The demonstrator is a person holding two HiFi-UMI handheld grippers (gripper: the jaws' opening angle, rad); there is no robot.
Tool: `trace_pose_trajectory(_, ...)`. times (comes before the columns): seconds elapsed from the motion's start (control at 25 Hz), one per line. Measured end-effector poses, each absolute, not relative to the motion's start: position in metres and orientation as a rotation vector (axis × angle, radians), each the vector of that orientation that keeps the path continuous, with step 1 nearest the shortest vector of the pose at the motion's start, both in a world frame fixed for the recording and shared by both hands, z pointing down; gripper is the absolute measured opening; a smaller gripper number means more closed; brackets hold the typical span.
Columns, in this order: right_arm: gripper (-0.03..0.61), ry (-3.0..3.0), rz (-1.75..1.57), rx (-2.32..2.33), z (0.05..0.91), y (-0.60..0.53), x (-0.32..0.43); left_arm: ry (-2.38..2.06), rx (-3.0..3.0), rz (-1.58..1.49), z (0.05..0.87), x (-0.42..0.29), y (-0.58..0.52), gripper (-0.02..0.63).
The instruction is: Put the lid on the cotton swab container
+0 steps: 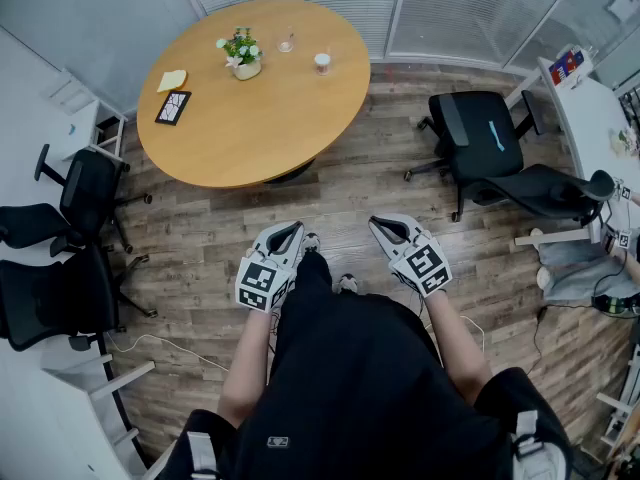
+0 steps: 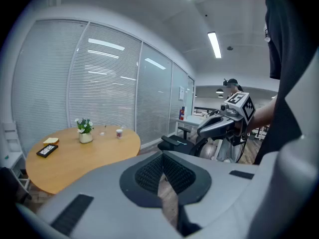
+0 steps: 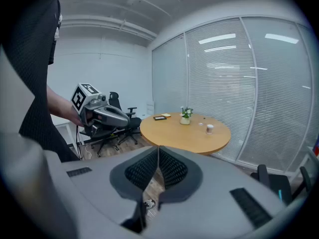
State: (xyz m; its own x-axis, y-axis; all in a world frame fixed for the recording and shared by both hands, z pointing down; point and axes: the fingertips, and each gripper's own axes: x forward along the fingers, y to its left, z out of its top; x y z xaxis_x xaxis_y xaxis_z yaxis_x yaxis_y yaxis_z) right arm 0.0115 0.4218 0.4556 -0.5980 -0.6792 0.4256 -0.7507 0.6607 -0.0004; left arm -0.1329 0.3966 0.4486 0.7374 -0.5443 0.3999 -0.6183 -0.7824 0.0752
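The person stands on the wood-plank floor (image 1: 210, 233), well apart from the round desk (image 1: 260, 118), with both tools held low in front of the body. That looks like a carrying pose rather than a working one, so the task has probably not begun.

The left hand-held gripper (image 1: 293, 230) has its jaws pressed together with nothing between them. The left gripper view shows the two ribbed black pads meeting along one thin seam. The right hand-held gripper (image 1: 378, 224) is the same, its pads closed on each other and empty. Both point roughly toward the desk. Each has a smooth grey plastic shell and a cube of black-and-white square markers.

The task's things sit on the far half of the desk, out of reach. A small pale cylinder (image 1: 322, 63) with a darker top is most likely the cotton swab container. A small clear piece (image 1: 287, 41) lies near it but apart from it. That may be the lid, though it is too small to tell.

A potted plant (image 1: 241, 56) with white flowers stands near them in a round cream pot. A flat black rectangle (image 1: 172, 108) and a yellow pad (image 1: 172, 80) lie toward the desk's left edge.

The desk top is smooth, light-brown wood veneer with a rounded outline. Black office chairs (image 1: 480, 133) with mesh and padded parts stand on both sides. Glass walls with slatted blinds close off the room behind the desk.
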Motion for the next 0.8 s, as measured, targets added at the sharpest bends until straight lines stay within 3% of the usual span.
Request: trace_pose_trajectory(0.8, 0.009, -2.429, 0.298, 1.131, 0.466, 0.378, -0.007, -0.853, 2.721, 0.525, 0.46, -0.145, 0.346, 0.008)
